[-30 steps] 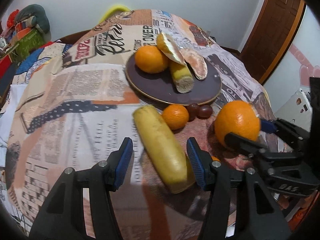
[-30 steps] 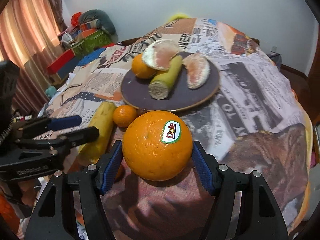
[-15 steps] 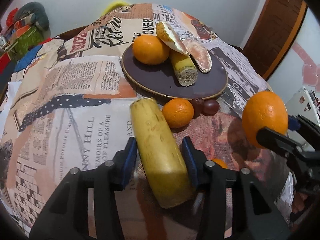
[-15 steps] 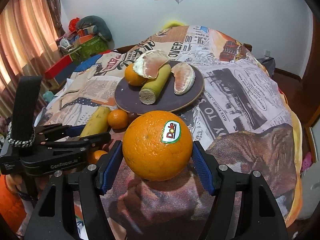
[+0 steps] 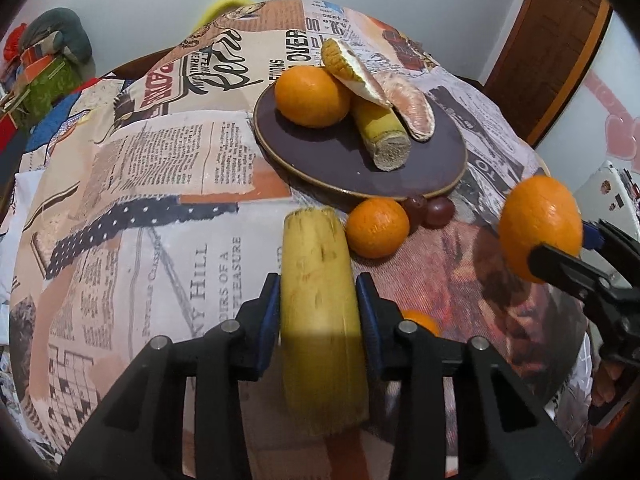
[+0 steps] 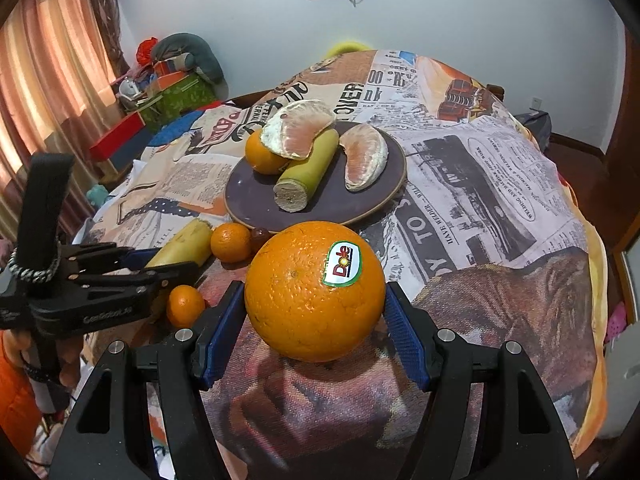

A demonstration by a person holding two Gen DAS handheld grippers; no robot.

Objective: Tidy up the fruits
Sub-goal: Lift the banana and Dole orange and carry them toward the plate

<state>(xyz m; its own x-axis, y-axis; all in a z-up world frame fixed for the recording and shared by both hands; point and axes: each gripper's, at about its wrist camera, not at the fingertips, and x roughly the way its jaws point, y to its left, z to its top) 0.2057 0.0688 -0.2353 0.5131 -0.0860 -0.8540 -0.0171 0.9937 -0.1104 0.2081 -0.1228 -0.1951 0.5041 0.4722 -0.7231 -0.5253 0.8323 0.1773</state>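
My left gripper is shut on a yellow banana piece, held just above the cloth in front of the dark plate. My right gripper is shut on a large orange with a Dole sticker, lifted above the table; it also shows in the left wrist view. The plate holds an orange, a cut banana piece and two pomelo segments. A small mandarin and grapes lie by the plate's near rim. Another mandarin sits beside the left gripper.
The table is covered by a newspaper-print cloth that drops off at the edges. Boxes and bags stand beyond the table's left side. A wooden door is at the far right.
My left gripper closed on the banana piece and lifted it slightly. My right gripper raised the large orange higher and drew back from the plate.
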